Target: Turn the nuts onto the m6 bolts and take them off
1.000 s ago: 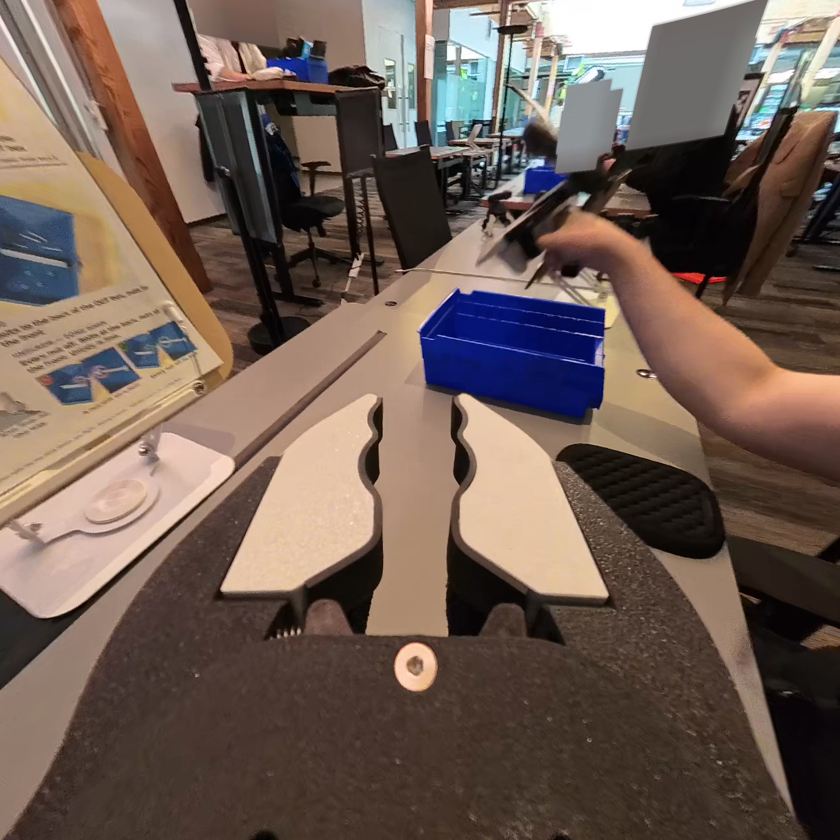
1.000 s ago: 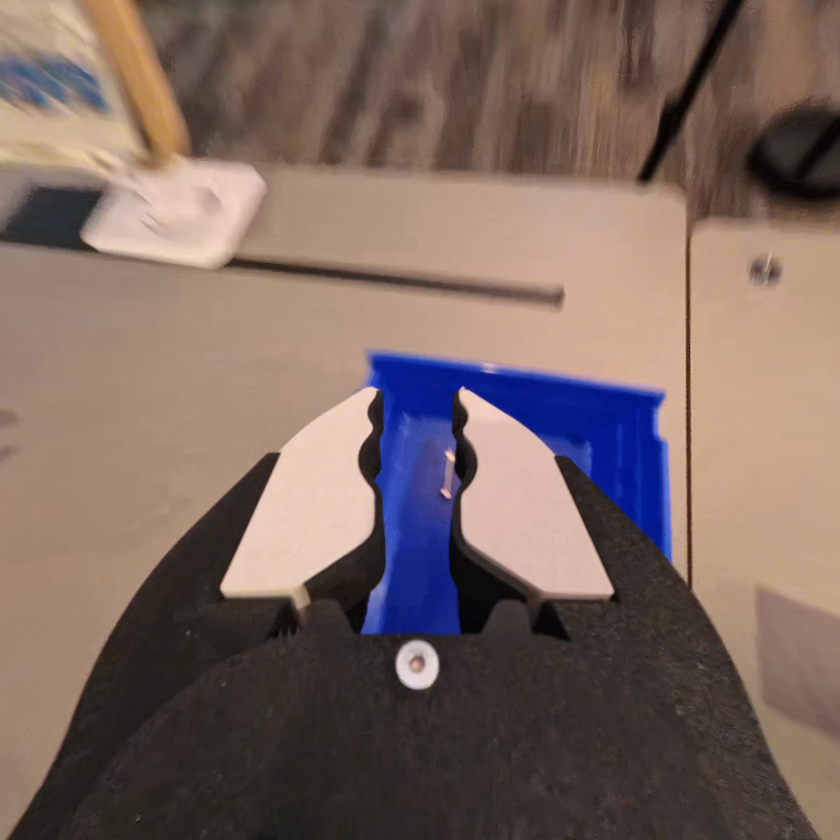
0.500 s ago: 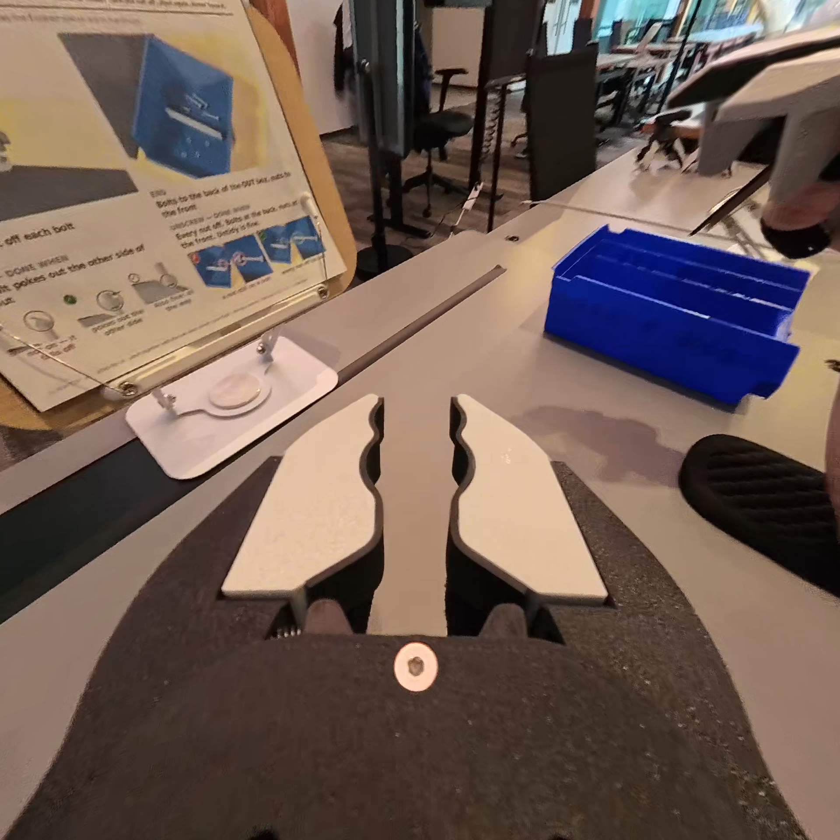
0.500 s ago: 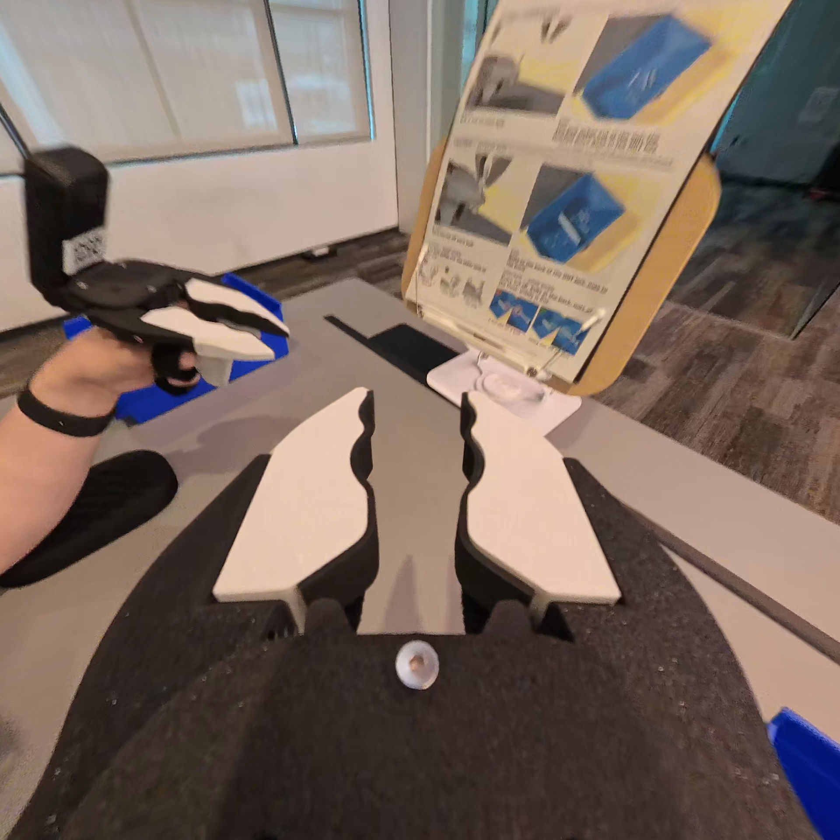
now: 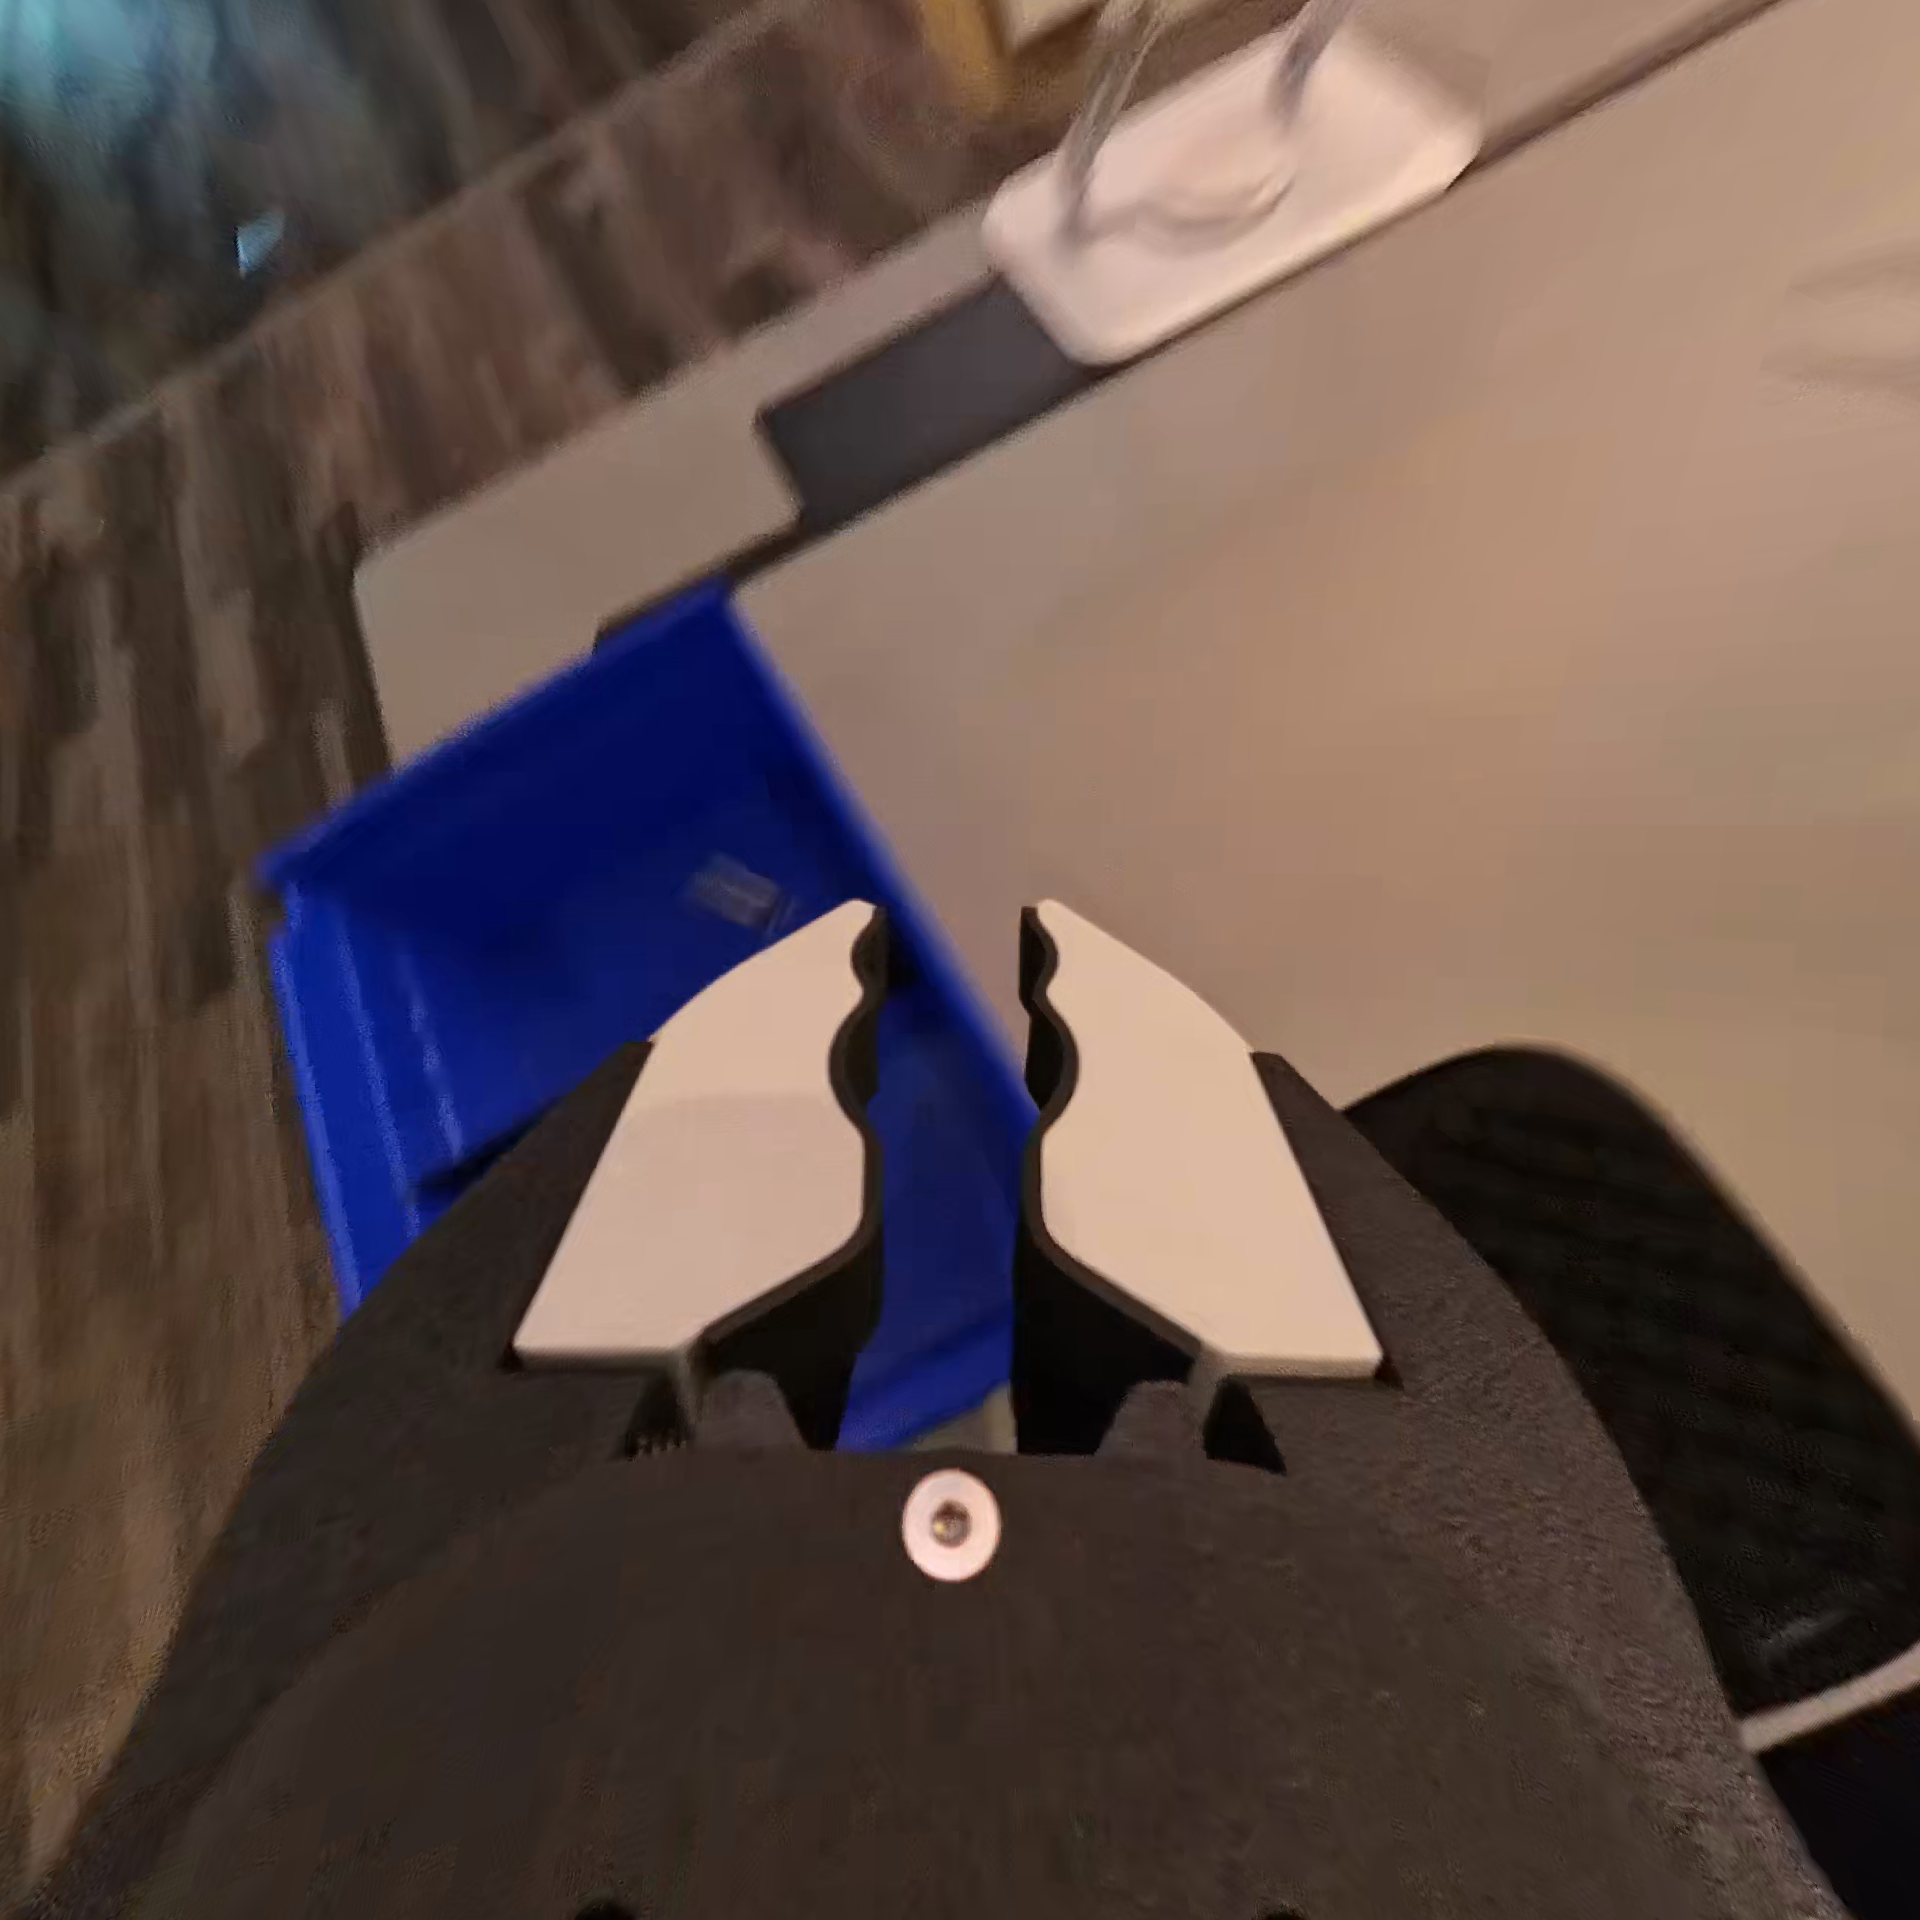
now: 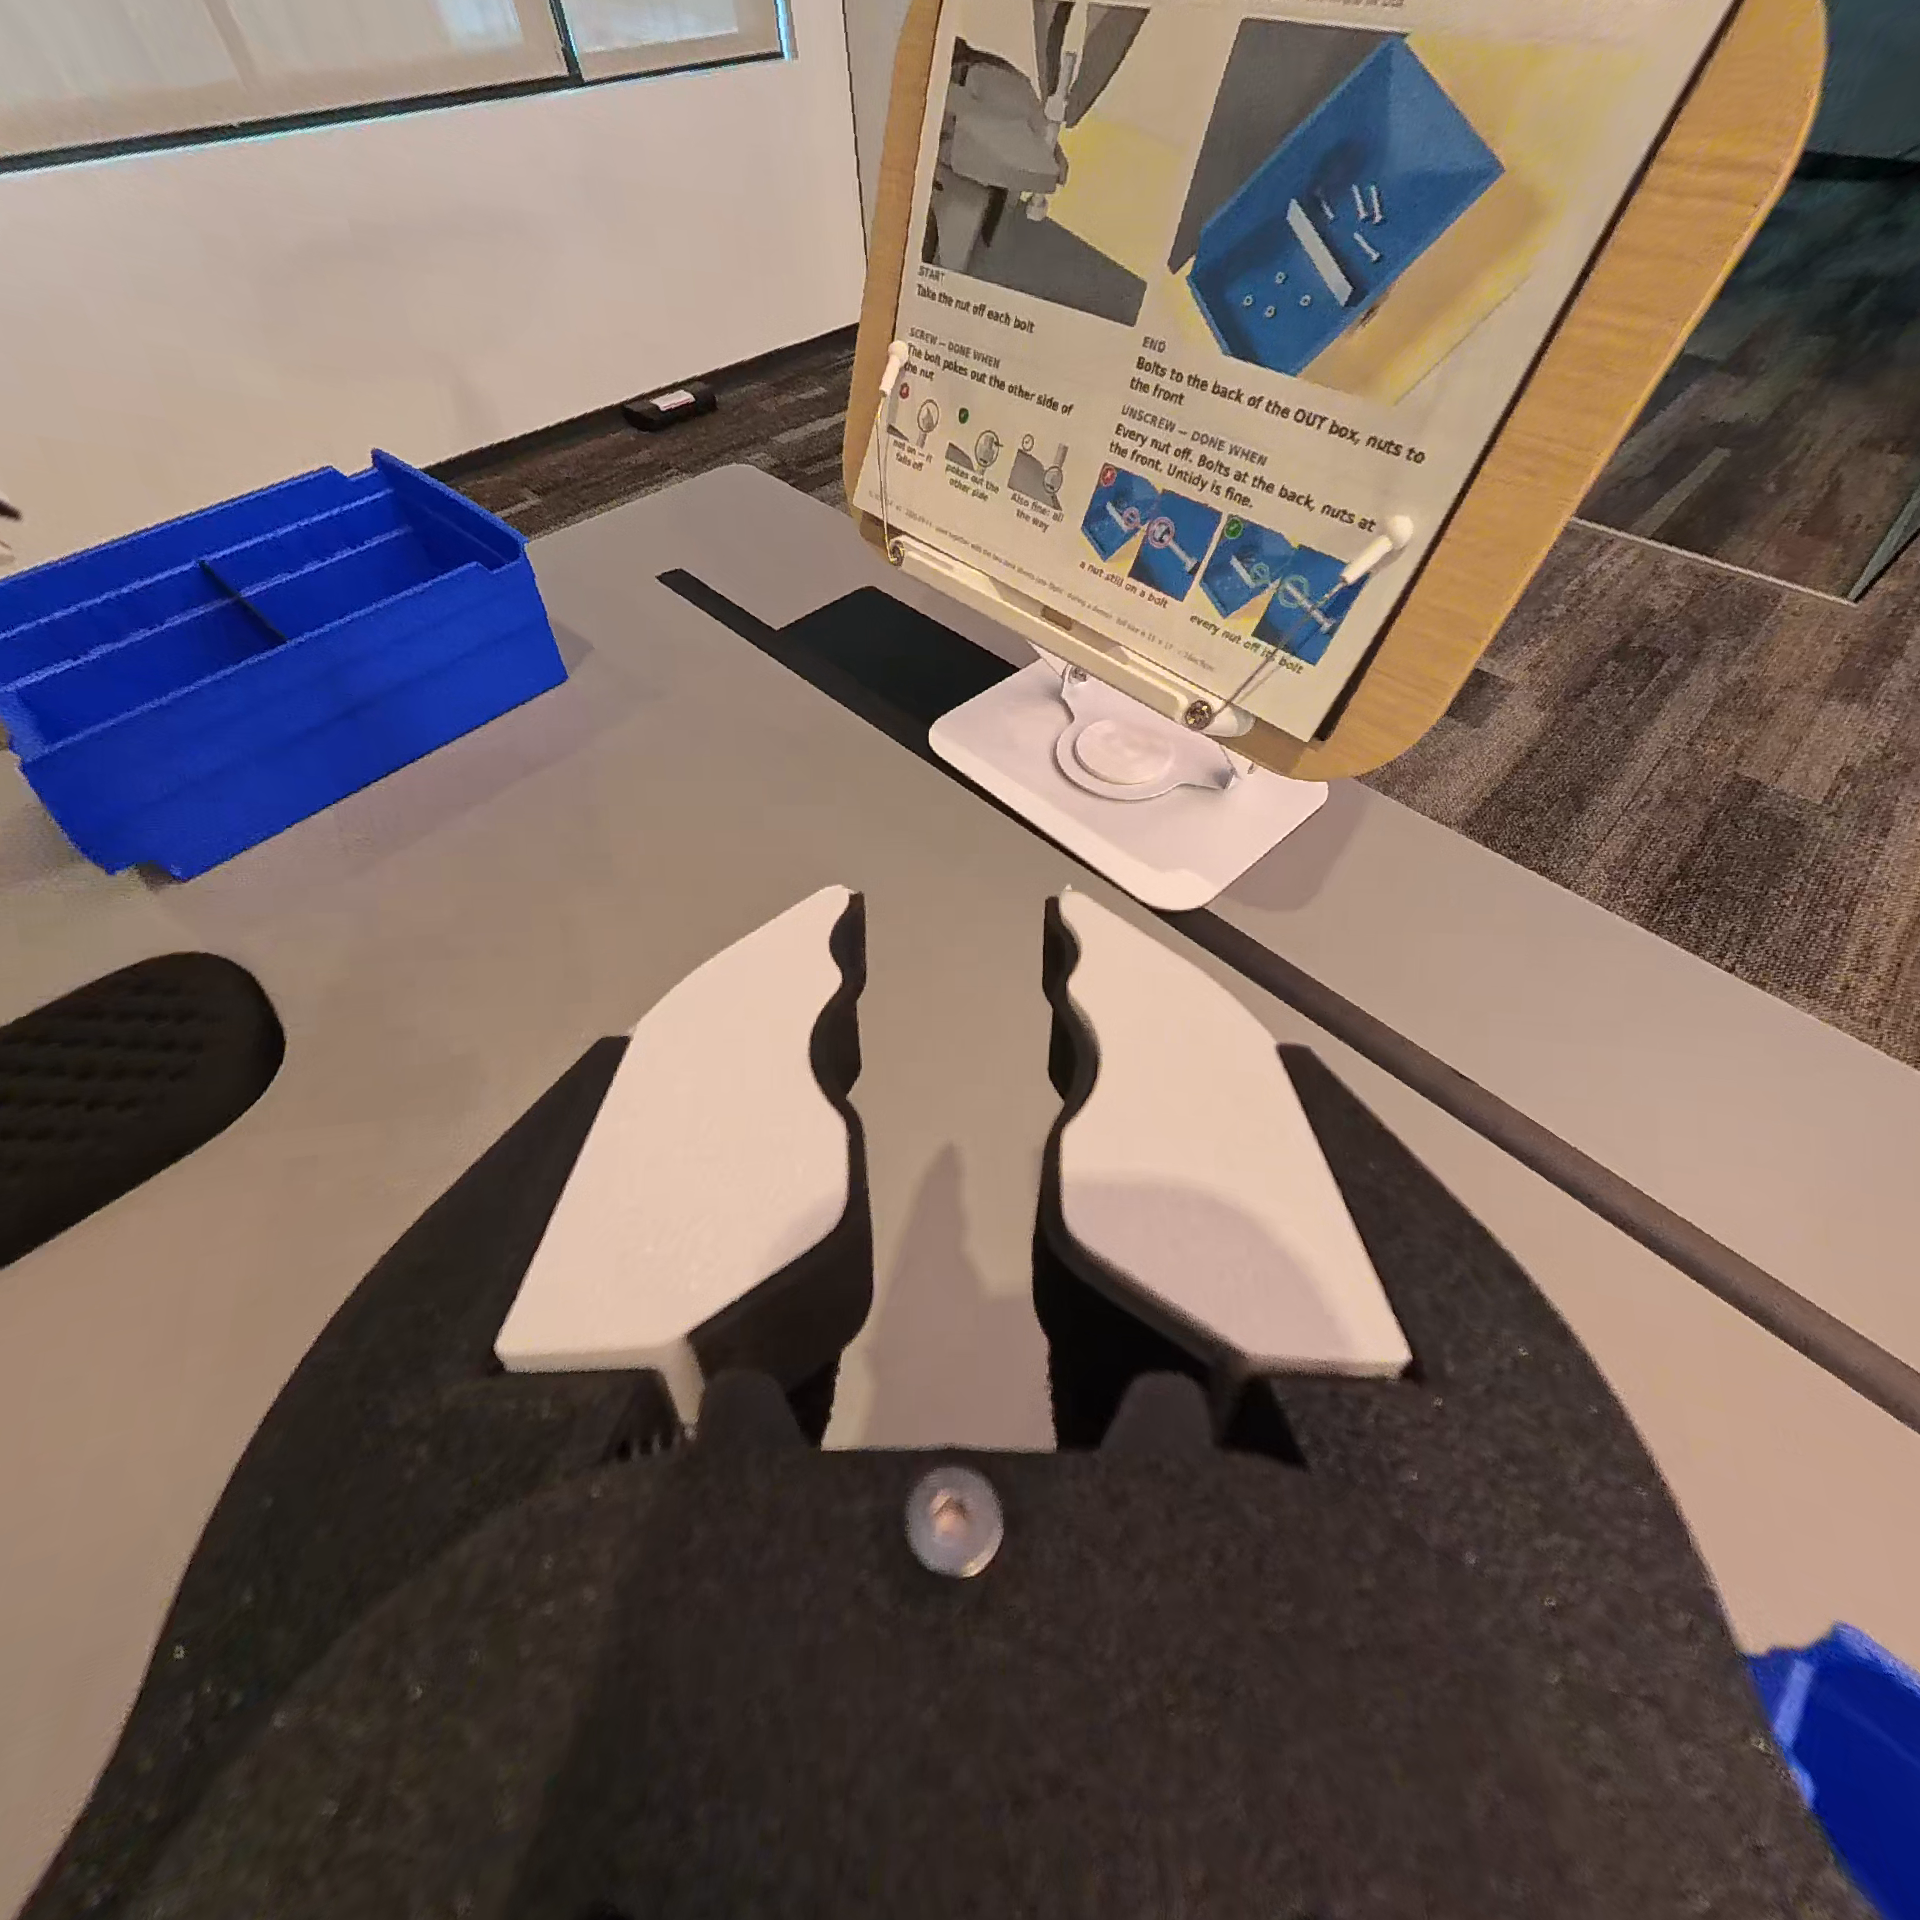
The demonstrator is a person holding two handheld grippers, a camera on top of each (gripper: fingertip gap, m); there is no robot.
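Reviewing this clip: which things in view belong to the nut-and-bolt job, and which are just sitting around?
Belong to the job:
- left gripper, open and empty, above a blue bin
- right gripper, open and empty
- divided blue bin
- instruction sheet on its stand

Just lying about:
- black padded rest
- small black item on the floor

No nuts or bolts can be made out.

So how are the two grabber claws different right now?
The left gripper points down over a blue bin; the right gripper faces the instruction board. The left gripper's picture is blurred, the right gripper's sharp. Both are open and empty.
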